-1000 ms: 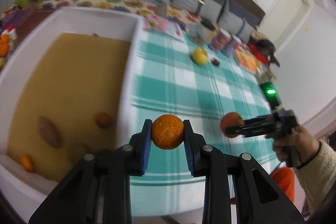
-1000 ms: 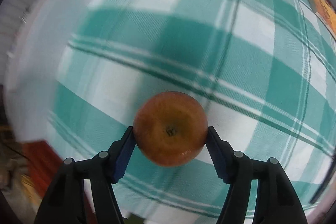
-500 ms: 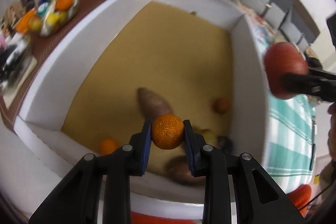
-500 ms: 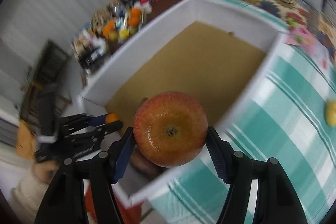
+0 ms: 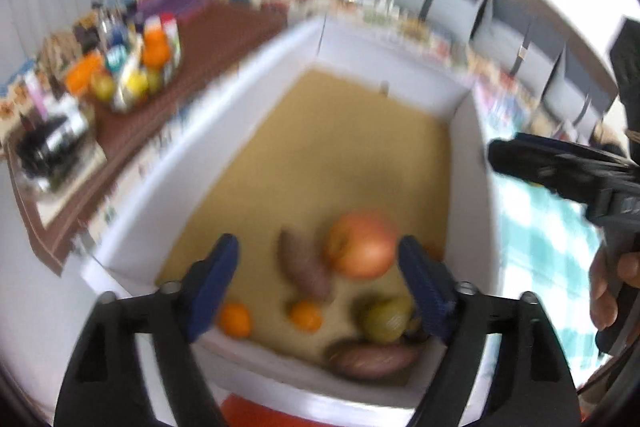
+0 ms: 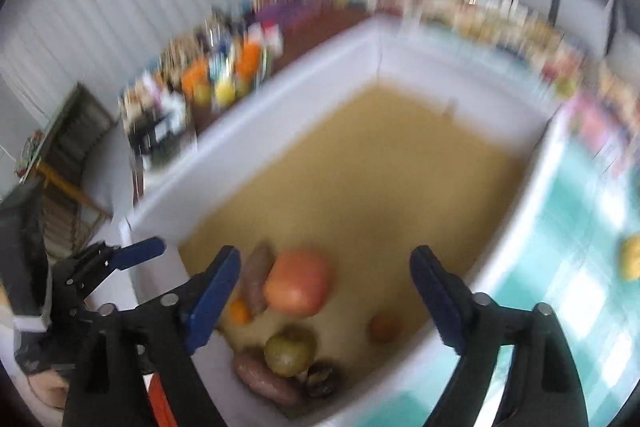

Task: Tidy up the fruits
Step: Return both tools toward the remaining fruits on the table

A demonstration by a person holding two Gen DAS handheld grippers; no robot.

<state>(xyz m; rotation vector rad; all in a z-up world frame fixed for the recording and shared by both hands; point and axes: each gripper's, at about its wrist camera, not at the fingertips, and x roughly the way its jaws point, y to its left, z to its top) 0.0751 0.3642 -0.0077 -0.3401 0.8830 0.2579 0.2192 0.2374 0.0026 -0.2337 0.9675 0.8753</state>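
Both grippers had just let go, and their blue pads stood wide apart with nothing between them. The left gripper (image 5: 320, 283) and the right gripper (image 6: 326, 301) hung above the big white box with the tan floor (image 6: 256, 123).

Far below the right gripper's fingers was the big round red-orange apple (image 6: 298, 283), blurred, maybe falling or rolling. It was in the near part of the box, closer to the left finger. A long brown sweet potato (image 6: 256, 277) lay just beside it. A small orange mandarin (image 5: 306, 315) sat below the gap between the left gripper's fingers, and a second small orange mandarin (image 5: 235, 319) lay next to the left finger's tip. A round green-yellow fruit (image 6: 289, 349) lay closer still, touching another brown sweet potato (image 6: 264, 375).

The apple looked firm, smooth and a bit heavy, so it could slip and could bruise. Holding it across its fat middle would work best. The mandarins looked light and soft, so they would need a gentle squeeze on their sides.

One round yellow fruit (image 6: 632, 263) was outside the box on the green-and-white checked cloth (image 6: 580, 267), far past the right finger.
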